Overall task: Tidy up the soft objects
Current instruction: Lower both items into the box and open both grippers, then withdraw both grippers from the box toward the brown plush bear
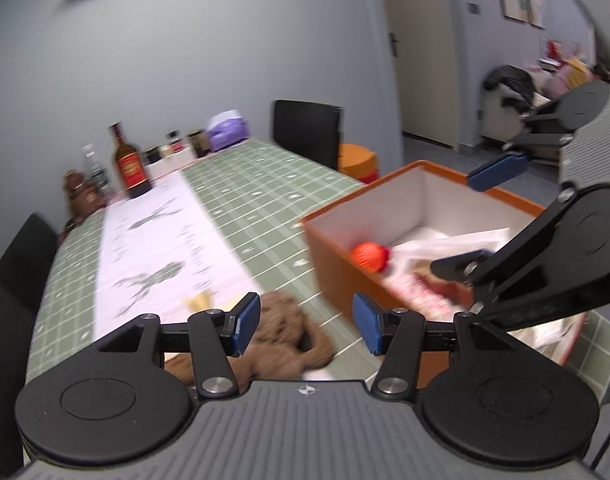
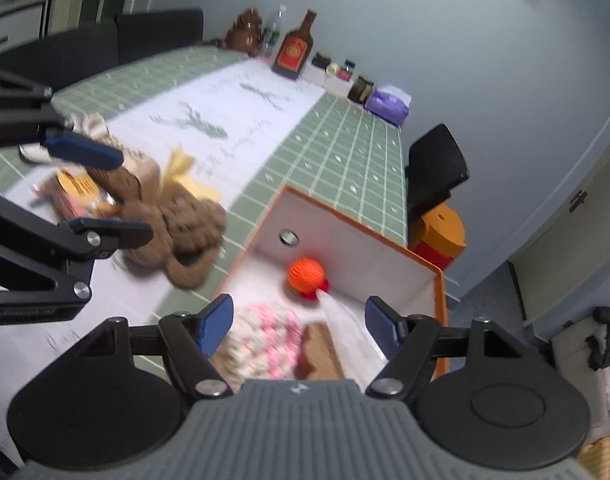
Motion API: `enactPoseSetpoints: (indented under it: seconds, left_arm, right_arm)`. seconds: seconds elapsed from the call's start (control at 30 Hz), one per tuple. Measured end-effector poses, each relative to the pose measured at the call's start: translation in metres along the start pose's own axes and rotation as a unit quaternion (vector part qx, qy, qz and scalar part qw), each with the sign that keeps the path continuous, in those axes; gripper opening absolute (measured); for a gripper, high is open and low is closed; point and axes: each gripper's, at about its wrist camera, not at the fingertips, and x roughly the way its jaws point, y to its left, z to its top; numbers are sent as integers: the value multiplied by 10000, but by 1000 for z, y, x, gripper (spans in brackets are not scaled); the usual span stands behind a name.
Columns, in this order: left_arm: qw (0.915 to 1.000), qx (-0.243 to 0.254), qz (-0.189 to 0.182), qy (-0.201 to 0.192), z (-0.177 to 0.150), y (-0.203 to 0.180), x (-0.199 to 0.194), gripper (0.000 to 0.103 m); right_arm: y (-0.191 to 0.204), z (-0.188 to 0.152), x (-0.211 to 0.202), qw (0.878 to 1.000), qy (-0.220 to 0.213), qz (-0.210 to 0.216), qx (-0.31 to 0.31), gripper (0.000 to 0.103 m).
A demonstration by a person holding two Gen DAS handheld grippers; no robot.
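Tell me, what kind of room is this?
Probably a dining room in someone's home. There is a long table with a green checked cloth, black chairs pulled up to it, and a bottle and small jars lined up by the wall. An orange box holds soft toys.

Both wrist views angled down, close over table (image 1: pixel 265 176), sharing orange box (image 2: pixel 441 308)

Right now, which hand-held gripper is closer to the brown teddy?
Left. The left hand-held gripper hangs open right above the brown teddy on the table. The right hand-held gripper is open over the orange box beside it.
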Motion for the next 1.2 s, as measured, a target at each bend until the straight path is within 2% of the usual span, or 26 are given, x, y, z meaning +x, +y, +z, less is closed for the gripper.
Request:
enactPoseSetpoints:
  seconds: [0.07, 0.47, 0.6, 0.83, 1.0, 1.2]
  left_arm:
    - [9997, -211, 126, -47, -10, 13, -5, 63]
    - [9904, -1289, 485, 79, -84, 75, -19, 63]
    - [9867, -1572, 413, 99, -109, 88, -21, 63]
    - [9809, -1879, 412, 282, -139, 106, -14, 63]
    - [9795, -1952, 271, 417, -145, 112, -1, 62]
    - [9795, -1958, 396, 274, -135, 122, 10, 62]
  right_arm:
    - [11, 2, -4, 9995, -211, 126, 172, 77]
    - [110, -11, 0, 9918, -923, 610, 638, 77]
    - [135, -20, 14, 9906, -896, 604, 834, 77]
    - [155, -31, 43, 9909, -638, 489, 1083, 76]
    - [158, -31, 62, 9920, -416, 454, 1101, 76]
    - [150, -16, 77, 9910, -444, 422, 1190, 77]
